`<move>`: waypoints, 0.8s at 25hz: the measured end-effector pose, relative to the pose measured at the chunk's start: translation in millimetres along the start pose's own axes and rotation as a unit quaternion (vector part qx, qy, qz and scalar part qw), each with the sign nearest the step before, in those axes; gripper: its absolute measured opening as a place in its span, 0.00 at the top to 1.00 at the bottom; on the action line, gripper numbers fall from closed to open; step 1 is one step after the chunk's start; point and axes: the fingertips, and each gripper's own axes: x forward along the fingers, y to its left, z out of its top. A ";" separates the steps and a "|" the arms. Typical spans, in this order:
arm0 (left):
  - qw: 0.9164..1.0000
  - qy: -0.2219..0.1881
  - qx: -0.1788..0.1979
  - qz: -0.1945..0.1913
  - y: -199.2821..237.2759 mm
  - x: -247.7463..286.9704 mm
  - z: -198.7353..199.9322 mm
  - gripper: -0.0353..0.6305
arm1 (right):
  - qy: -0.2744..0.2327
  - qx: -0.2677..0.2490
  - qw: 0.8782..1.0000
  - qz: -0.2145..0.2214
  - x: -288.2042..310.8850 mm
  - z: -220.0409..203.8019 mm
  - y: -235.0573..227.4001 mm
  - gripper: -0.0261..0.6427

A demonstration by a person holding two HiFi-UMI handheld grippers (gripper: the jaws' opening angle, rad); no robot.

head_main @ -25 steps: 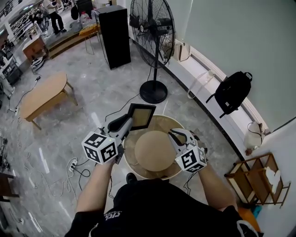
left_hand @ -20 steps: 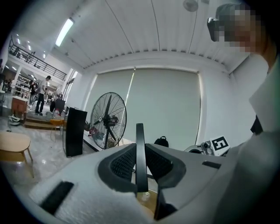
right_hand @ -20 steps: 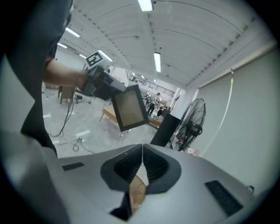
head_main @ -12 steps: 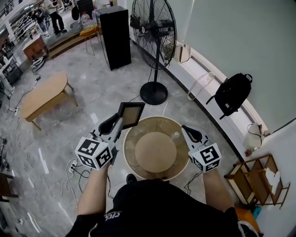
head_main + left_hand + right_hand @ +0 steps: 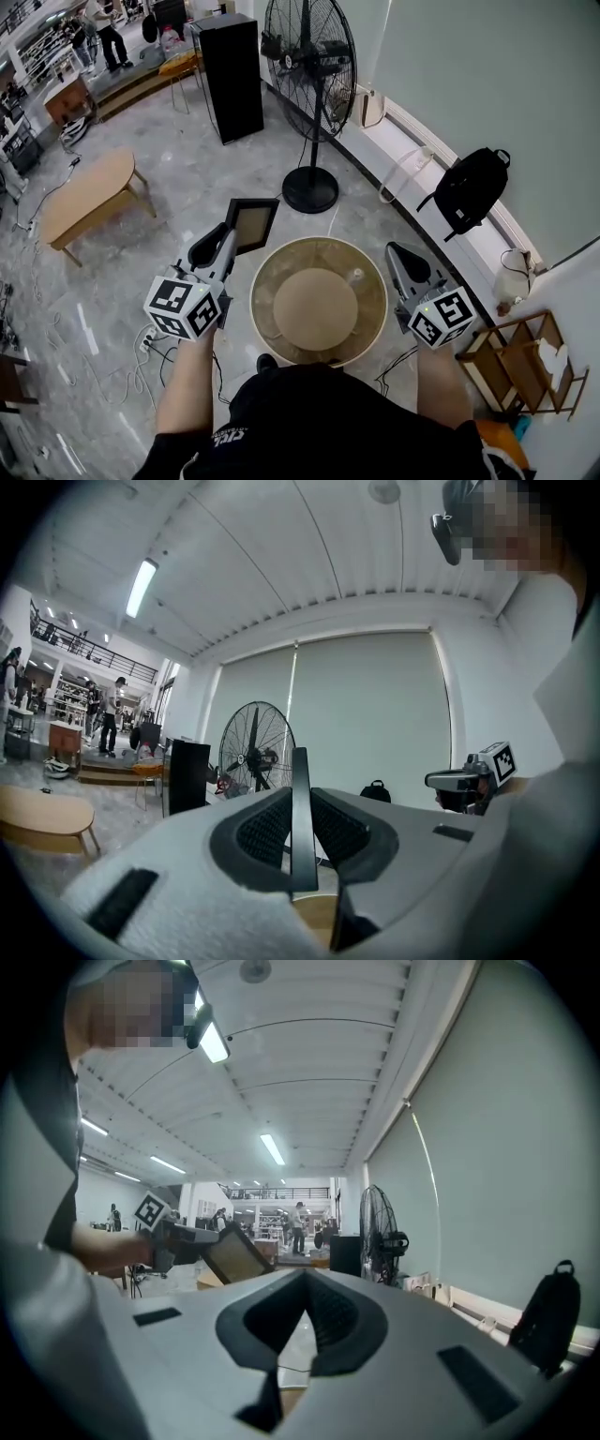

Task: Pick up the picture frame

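The picture frame, dark-rimmed with a tan panel, hangs in the air left of the round table's rim. My left gripper is shut on the frame's near edge. In the left gripper view the frame stands edge-on between the jaws, clamped on both sides. My right gripper hovers beside the table's right edge with its jaws shut and nothing in them. From the right gripper view the held frame shows at the left, tilted.
A round tan disc lies in the middle of the table. A standing fan and a black cabinet are behind it. An oval wooden table stands far left, a black backpack and a wooden rack right. Cables run over the floor.
My left gripper has carried the frame up and leftward, off the table's edge. My right gripper has lifted off the table, rolled and drifted right.
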 end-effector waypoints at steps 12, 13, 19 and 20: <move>1.000 0.013 0.018 -0.003 -0.6 23.4 -4.0 0.84 | 0.010 -0.017 1.000 -0.009 9.5 -3.9 -5.3 0.96; 1.000 0.014 0.019 -0.006 -1.8 24.3 -4.5 0.84 | 0.010 -0.017 1.000 -0.010 10.0 -3.9 -5.4 0.96; 1.000 0.016 0.021 -0.014 -7.2 25.5 -6.7 0.84 | 0.011 -0.007 1.000 0.000 8.4 -6.3 -0.5 0.96; 1.000 0.016 0.020 -0.015 -6.9 24.8 -6.7 0.84 | 0.013 -0.010 1.000 0.005 9.1 -6.4 2.4 0.95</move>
